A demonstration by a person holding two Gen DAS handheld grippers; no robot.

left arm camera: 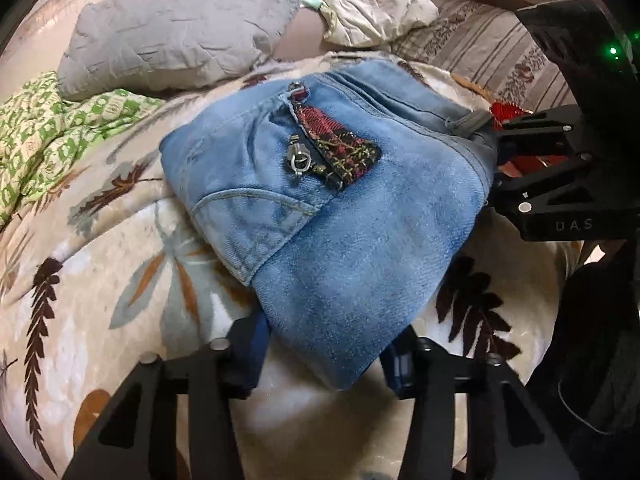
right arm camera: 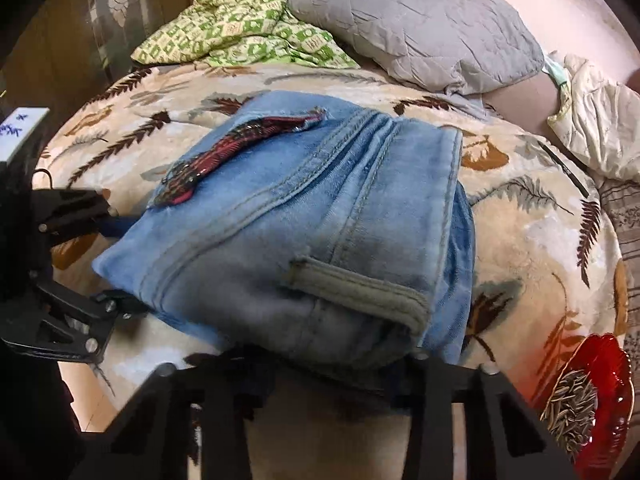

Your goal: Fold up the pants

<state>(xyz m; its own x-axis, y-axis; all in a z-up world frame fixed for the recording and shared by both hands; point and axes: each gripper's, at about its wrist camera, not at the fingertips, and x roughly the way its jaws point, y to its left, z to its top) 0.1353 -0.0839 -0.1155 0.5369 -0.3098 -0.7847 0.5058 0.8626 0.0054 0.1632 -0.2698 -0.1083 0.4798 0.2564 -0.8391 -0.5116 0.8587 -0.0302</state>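
Light blue jeans (left arm camera: 340, 240) lie folded into a thick bundle on a leaf-patterned blanket (left arm camera: 100, 280), with a red embroidered patch and a zipper pull on top. My left gripper (left arm camera: 326, 344) is shut on the bundle's near corner, its blue pads against the denim on both sides. At the far right of the left wrist view, my right gripper (left arm camera: 498, 160) clamps the waistband end. In the right wrist view the jeans (right arm camera: 300, 220) fill the middle, and the right gripper (right arm camera: 332, 364) is shut on their near edge by a belt loop. The left gripper (right arm camera: 120, 254) holds the left corner.
A grey pillow (left arm camera: 172, 28) and a green patterned cloth (left arm camera: 52, 132) lie behind the jeans. A crumpled white cloth (left arm camera: 372, 8) sits at the back. A red dish of seeds (right arm camera: 592, 396) stands on the blanket near the right gripper.
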